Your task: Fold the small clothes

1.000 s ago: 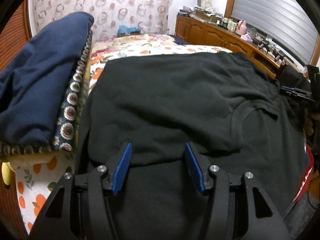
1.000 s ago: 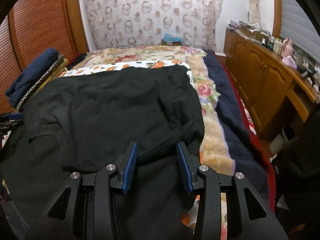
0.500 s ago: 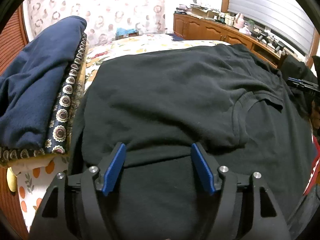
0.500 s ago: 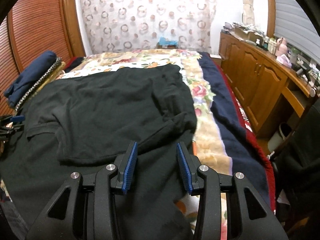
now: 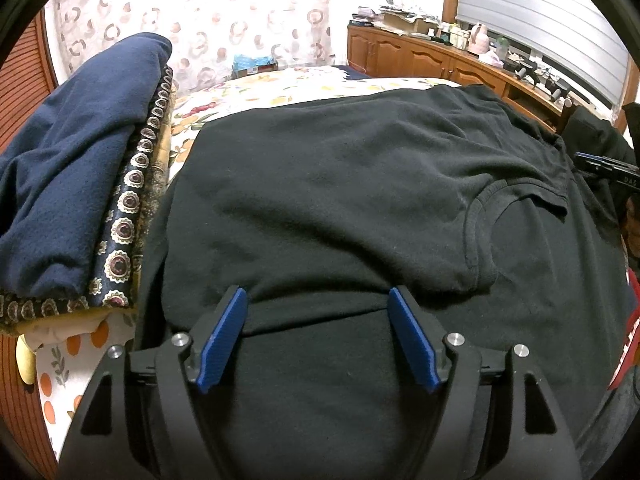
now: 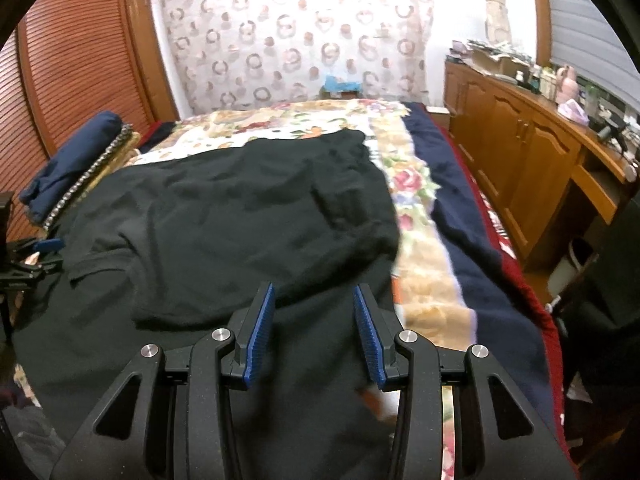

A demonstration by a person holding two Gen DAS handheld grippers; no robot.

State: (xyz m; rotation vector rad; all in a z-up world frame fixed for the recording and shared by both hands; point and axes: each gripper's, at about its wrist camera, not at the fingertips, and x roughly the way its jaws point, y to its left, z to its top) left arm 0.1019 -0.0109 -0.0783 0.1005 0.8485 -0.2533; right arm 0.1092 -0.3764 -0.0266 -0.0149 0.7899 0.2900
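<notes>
1. Black fabric filled my view: the black shirt (image 5: 340,200) lay spread across the bed (image 6: 424,280), its top part folded down over the lower part, the collar opening showing toward the right in my left wrist view.
2. My left gripper (image 5: 318,308) was held low and level above the near part of the shirt, its blue fingers (image 5: 222,340) spread wide with nothing between them, tips at the folded edge.
3. My right gripper (image 6: 314,302) sat likewise low over the shirt's near right side, fingers (image 6: 260,332) parted and holding nothing, pointing along the bed.
4. Left of the shirt I saw a folded navy blanket (image 5: 80,152) stacked on patterned bedding (image 5: 124,216).
5. Along the right wall ran a wooden cabinet (image 6: 520,168).
</notes>
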